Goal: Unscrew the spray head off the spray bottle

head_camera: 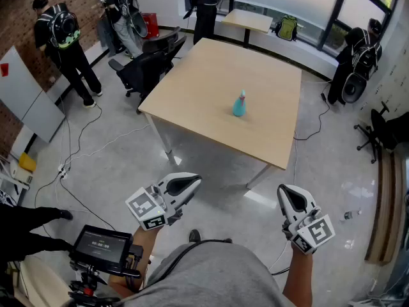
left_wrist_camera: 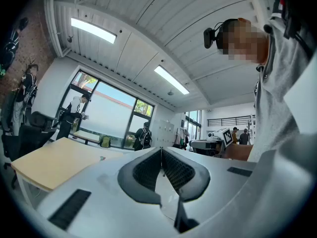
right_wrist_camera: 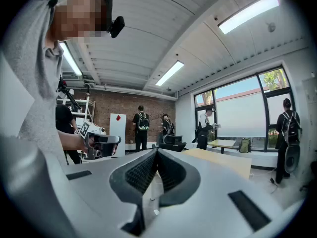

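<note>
Head view: teal spray bottle [head_camera: 239, 104] stands upright near the middle of the wooden table [head_camera: 192, 88], well apart from the left gripper [head_camera: 185, 184] and right gripper [head_camera: 291, 198]. Its print is too small to read. Open floor lies before the table's near edge. Cables [head_camera: 89, 147] trail at left, and an office chair [head_camera: 150, 62] stands at the far-left edge.
Left gripper view: jaws together, empty; a speck on the table may be the bottle.
Right gripper view: jaws together, nothing between.

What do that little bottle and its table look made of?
The spray bottle looks like teal plastic, judging by its even colour; it is too small to tell its finish. The table top looks like pale wood or laminate, matt and glare-free; its legs seem white-painted metal.
</note>
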Motion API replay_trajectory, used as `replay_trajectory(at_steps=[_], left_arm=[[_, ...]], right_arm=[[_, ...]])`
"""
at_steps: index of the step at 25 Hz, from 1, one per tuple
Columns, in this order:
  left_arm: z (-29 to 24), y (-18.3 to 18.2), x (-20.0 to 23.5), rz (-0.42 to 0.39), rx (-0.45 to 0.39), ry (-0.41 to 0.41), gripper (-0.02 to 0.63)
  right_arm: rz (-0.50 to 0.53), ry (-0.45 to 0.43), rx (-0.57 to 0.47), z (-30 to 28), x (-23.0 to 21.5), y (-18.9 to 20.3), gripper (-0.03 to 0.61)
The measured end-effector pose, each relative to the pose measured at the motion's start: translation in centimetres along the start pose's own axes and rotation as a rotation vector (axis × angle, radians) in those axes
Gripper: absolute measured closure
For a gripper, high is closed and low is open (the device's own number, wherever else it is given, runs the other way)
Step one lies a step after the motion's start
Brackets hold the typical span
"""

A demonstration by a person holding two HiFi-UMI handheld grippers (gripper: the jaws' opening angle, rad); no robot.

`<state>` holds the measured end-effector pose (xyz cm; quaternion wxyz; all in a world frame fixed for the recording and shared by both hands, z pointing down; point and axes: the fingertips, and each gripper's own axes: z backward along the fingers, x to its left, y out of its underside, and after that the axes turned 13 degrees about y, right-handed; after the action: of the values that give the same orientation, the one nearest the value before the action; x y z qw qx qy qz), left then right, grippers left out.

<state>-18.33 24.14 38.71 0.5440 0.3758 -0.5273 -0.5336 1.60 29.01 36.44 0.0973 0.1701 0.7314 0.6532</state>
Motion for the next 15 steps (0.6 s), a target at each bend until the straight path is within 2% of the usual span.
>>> replay_trajectory(at_steps=[4, 8, 10, 15], left_arm=[[-0.3, 1.1, -0.5, 0.074, -0.018, -0.018, 0.609], [-1.1, 0.8, -0.2, 0.218, -0.128, -0.054, 0.609], [-2.2, 0.1, 0.0, 0.221, -0.145, -0.042, 0.609], [-2.0, 0.2, 0.2, 0.177, -0.113, -0.026, 0.609]], right_arm=[[-0.020, 0.013, 0.029, 0.8, -0.5, 0.4, 0.574], [-0.037, 0.005, 0.070, 0.8, -0.4, 0.3, 0.574], [-0.035, 0.015, 0.061, 0.6, -1.0, -0.4, 0.574], [-0.033, 0.046, 0.039, 0.6, -1.7, -0.7, 0.574]])
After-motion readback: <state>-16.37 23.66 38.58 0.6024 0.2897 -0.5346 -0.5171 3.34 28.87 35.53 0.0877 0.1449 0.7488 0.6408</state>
